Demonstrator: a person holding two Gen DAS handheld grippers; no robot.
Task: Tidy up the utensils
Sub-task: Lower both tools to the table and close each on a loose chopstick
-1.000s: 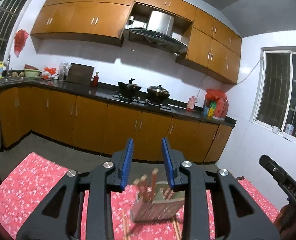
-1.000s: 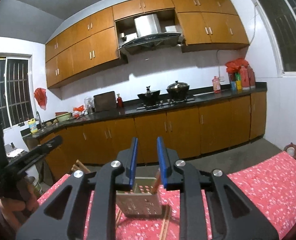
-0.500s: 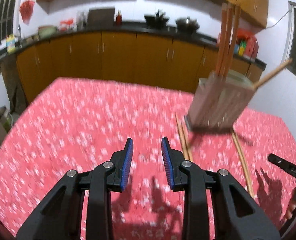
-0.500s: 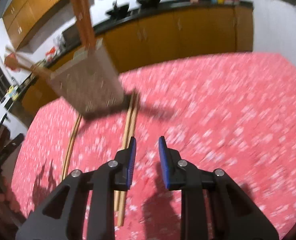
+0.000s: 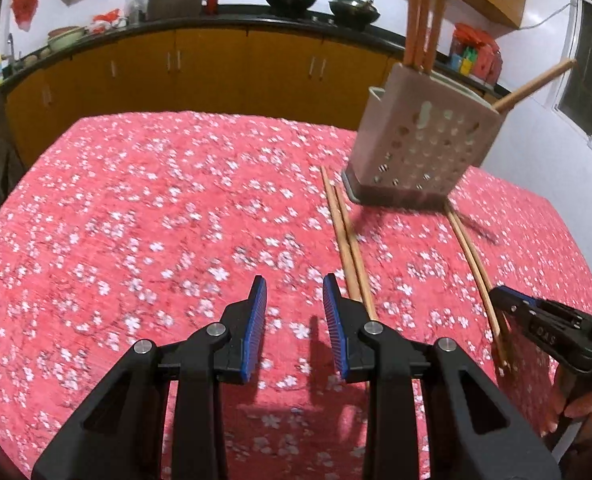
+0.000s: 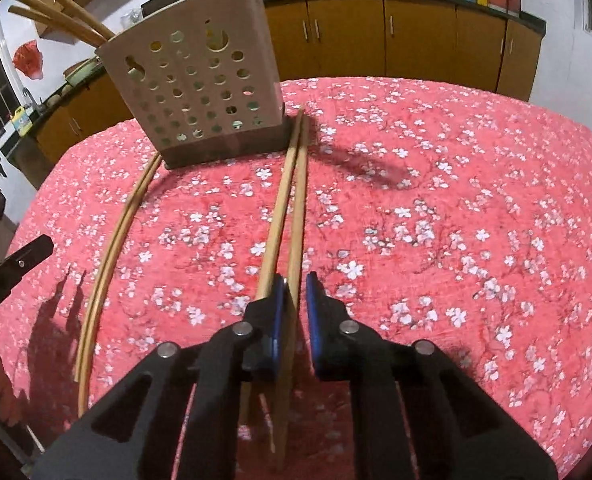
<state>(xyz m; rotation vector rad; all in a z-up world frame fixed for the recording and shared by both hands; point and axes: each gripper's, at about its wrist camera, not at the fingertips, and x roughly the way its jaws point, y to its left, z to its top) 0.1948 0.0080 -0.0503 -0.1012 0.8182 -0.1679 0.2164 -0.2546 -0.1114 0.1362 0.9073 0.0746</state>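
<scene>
narrowly parted right fingers (image 6: 311,312) astride chopstick (image 6: 295,248)

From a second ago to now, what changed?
Both claws tipped down from the kitchen cabinets to the table. The right claw has just been closing around one chopstick of the pair. The left claw stays open, empty. Holder and loose chopsticks unmoved.

Both wrist cameras look steeply down past their fingers, close over the red floral tablecloth (image 5: 136,220), sharing the perforated utensil holder (image 6: 200,92) beyond the fingertips
</scene>
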